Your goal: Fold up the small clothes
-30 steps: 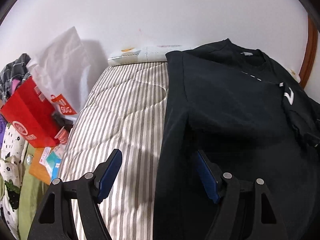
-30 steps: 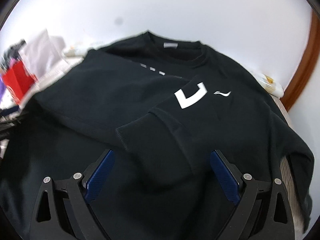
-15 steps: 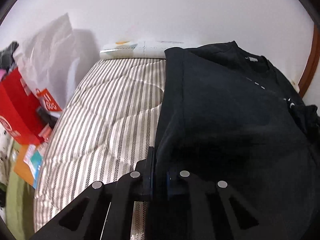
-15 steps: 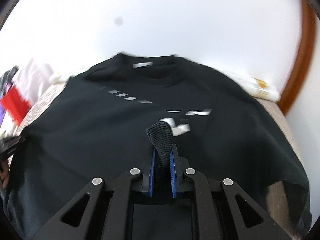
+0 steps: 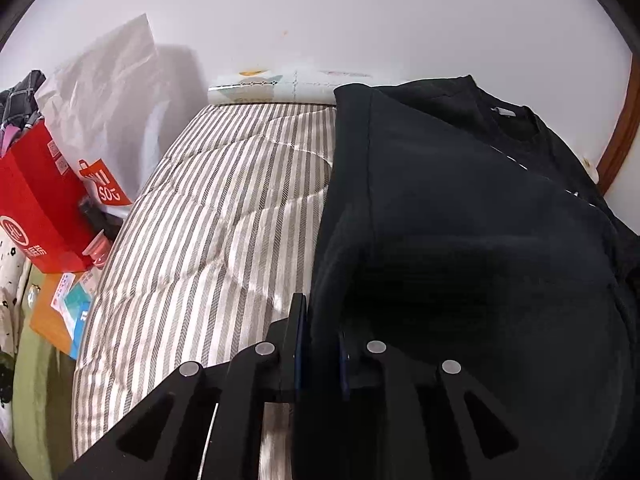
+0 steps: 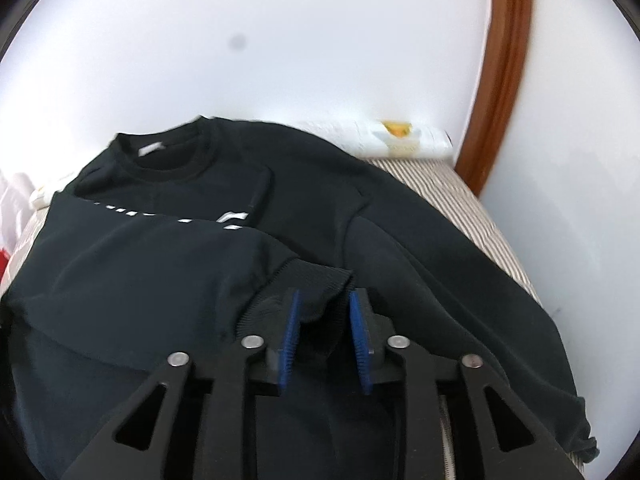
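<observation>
The black sweatshirt [image 6: 400, 216] lies face up on the striped bed [image 5: 208, 216], collar toward the wall, covering the right portion of the mattress.

Left claw [image 5: 318, 344]: narrow, closed on the left side edge of the garment near the hem. Fabric fills the gap between the blue pads [image 5: 299, 344].

Right claw [image 6: 325, 336]: partly open. The ribbed sleeve cuff [image 6: 304, 284] sits between the blue pads, but a gap shows on both sides, so it does not appear to be clamped.

Progress, judged from the lay of the cloth:
- Done: the left sleeve is folded across the chest, cuff resting near the middle of the body and partly covering the white print [image 6: 236, 218].
- Not done: the right sleeve [image 6: 460, 280] lies extended toward the bed edge. The side panels are not folded inward. The hem is not brought up to the collar.

The task appears to be at an early stage. A red box [image 5: 36, 216] and a white plastic bag [image 5: 104, 92] stand left of the bed, well apart from the garment
</observation>
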`<action>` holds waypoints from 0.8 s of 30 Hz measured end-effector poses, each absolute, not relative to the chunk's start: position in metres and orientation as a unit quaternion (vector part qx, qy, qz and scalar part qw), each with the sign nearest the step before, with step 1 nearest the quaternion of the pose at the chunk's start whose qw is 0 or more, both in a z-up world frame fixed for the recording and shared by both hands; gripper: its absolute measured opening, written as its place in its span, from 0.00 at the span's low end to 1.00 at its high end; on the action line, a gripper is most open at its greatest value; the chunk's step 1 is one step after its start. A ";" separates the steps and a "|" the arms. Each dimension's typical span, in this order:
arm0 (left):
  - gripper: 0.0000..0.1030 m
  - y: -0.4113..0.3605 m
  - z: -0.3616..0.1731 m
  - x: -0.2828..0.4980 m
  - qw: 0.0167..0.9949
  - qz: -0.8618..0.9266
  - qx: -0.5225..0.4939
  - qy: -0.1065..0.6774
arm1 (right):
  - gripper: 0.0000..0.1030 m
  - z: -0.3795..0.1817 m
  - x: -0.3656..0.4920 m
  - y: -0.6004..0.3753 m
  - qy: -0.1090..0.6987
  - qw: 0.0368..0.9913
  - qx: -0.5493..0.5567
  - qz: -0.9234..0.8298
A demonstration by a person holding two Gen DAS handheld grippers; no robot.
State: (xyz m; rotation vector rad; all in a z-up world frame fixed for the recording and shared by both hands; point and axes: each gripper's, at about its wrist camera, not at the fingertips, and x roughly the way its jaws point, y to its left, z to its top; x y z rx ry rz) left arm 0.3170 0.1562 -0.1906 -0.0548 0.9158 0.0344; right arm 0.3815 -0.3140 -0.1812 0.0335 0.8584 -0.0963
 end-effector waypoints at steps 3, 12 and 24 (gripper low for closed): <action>0.19 0.153 -0.186 0.304 0.895 0.009 -0.025 0.445 | 0.35 -0.201 0.379 -0.303 0.425 0.905 -0.019 -0.025; 0.45 0.146 -0.176 0.264 0.896 -0.006 -0.015 0.444 | 0.46 -0.196 0.348 -0.340 0.431 0.899 0.009 -0.073; 0.57 0.109 -0.192 0.247 0.899 0.013 0.060 0.433 | 0.56 -0.220 0.336 -0.345 0.460 0.885 -0.035 -0.059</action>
